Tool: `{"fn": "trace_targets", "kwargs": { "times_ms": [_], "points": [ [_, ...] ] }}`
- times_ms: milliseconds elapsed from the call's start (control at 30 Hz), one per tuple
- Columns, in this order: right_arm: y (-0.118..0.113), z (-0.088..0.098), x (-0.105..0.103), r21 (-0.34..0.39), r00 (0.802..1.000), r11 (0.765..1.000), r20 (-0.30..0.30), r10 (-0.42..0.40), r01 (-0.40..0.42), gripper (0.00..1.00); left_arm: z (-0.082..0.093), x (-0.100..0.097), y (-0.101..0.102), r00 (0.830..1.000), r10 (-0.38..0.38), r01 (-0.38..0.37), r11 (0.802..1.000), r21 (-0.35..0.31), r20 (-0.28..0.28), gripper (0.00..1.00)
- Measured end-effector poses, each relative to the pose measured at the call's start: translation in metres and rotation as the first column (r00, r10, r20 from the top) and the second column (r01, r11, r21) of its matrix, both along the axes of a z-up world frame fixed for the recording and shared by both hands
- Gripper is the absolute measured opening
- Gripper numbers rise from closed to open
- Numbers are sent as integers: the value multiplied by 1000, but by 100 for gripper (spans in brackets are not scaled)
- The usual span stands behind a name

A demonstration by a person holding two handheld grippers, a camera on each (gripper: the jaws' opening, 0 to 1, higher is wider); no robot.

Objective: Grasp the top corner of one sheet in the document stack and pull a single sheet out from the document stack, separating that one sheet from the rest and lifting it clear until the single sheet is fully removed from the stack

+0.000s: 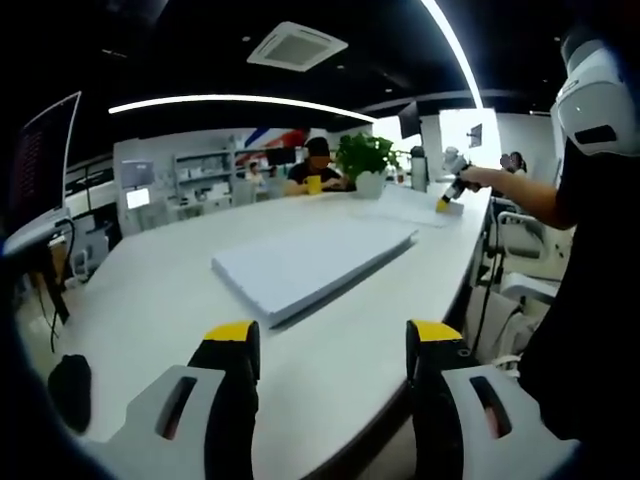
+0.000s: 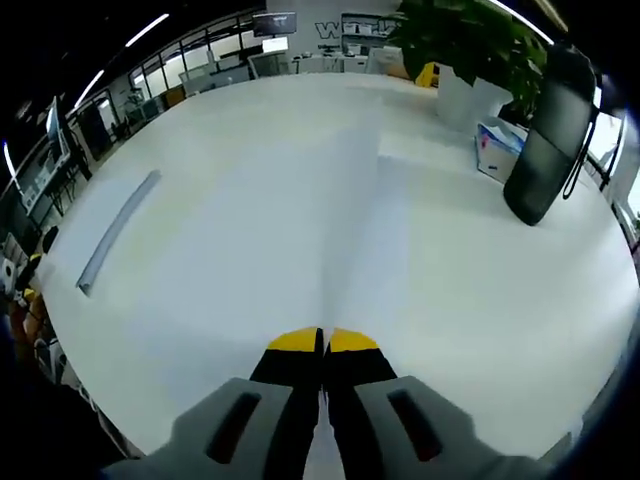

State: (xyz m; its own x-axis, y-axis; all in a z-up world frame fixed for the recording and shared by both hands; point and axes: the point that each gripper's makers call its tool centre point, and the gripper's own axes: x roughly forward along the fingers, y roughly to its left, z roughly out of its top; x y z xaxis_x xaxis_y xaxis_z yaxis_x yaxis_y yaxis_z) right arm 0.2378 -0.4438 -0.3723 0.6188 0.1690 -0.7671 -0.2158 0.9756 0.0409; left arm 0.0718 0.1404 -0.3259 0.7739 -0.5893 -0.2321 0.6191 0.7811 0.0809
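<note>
The document stack (image 1: 305,262), a thick white pile, is lying flat ahead of the left jaws. One white sheet (image 2: 350,230) is lying stretched out ahead of the right jaws, its near edge pinched between them.

The sheet (image 2: 345,230) clamped between the right gripper (image 2: 323,342) jaws runs under them and off the bottom edge, its held corner hidden, while in the left gripper view that gripper (image 1: 443,203) is too small to judge its jaws.
</note>
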Motion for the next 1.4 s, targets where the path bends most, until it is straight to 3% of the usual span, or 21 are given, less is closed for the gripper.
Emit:
{"fn": "trace_targets", "kwargs": {
  "times_ms": [633, 700, 1033, 1233, 1400],
  "points": [
    [5, -1, -1, -154, 999, 988, -51, 14, -22, 2, -7, -4, 6, 1000, 23, -23, 1000, 4, -9, 57],
    [5, -1, -1, -196, 997, 978, -48, 61, -69, 2, -7, -4, 7, 1000, 27, -27, 1000, 6, -6, 57],
    [0, 8, -9, -264, 1000, 964, 0, 28, -27, 5, -10, -5, 8, 1000, 26, -25, 1000, 9, -13, 56],
    [-6, 16, -9, -310, 998, 950, 42, 36, -21, 13, -7, -4, 8, 1000, 27, -27, 1000, 2, -1, 56],
    [-19, 15, -9, -373, 997, 928, 63, 37, -11, 28, -9, -6, 9, 1000, 27, -27, 1000, 3, -3, 56]
  ]
}}
